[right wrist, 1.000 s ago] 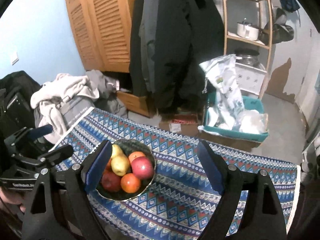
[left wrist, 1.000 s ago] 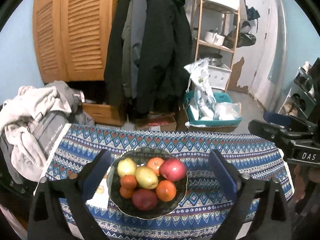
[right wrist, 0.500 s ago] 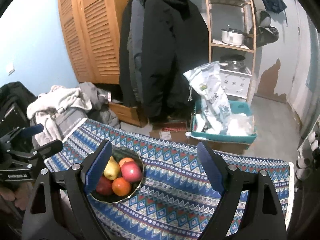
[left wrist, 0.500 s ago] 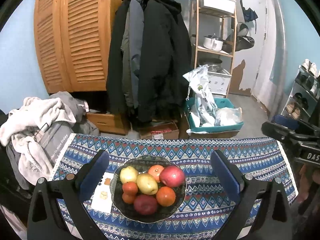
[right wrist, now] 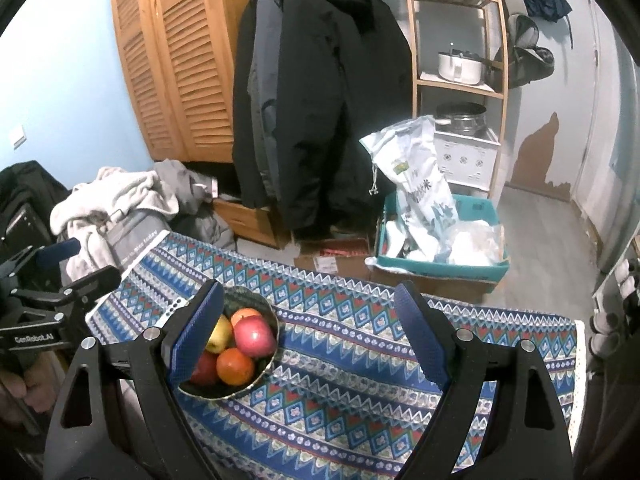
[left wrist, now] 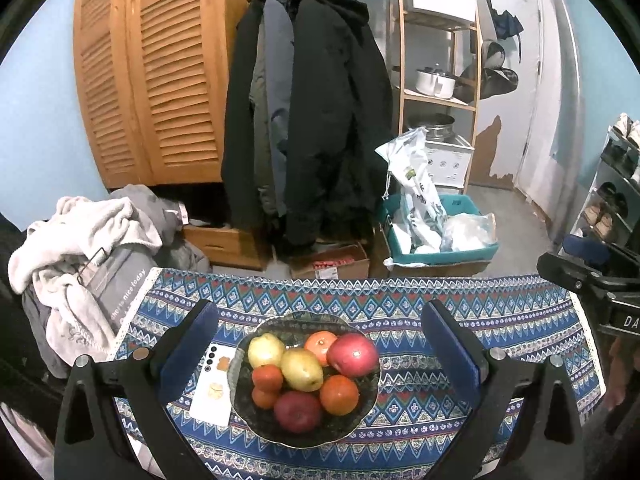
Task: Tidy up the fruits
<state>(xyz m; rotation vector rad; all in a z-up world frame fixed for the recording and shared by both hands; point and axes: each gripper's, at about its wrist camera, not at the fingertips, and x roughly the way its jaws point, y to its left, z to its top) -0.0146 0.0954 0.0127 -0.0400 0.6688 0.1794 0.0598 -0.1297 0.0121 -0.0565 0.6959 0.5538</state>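
I log: fruit bowl (left wrist: 305, 380) on patterned tablecloth (left wrist: 420, 304), phone (left wrist: 212, 388) at its 9 o'clock; left gripper (left wrist: 316, 344) and right gripper (right wrist: 308, 332) both gape wide, empty.

Each gripper has 2 matte black arms with triangular cut-outs and round silver screw heads near the joints. The fingers carry flat dark blue pads (left wrist: 450, 352) with a fine dotted texture. The left gripper (left wrist: 316, 354) shows white "GenRobot.AI" lettering on its black side when seen from the right wrist view. The right gripper (right wrist: 308, 334) bears white letters "DA" on its body.
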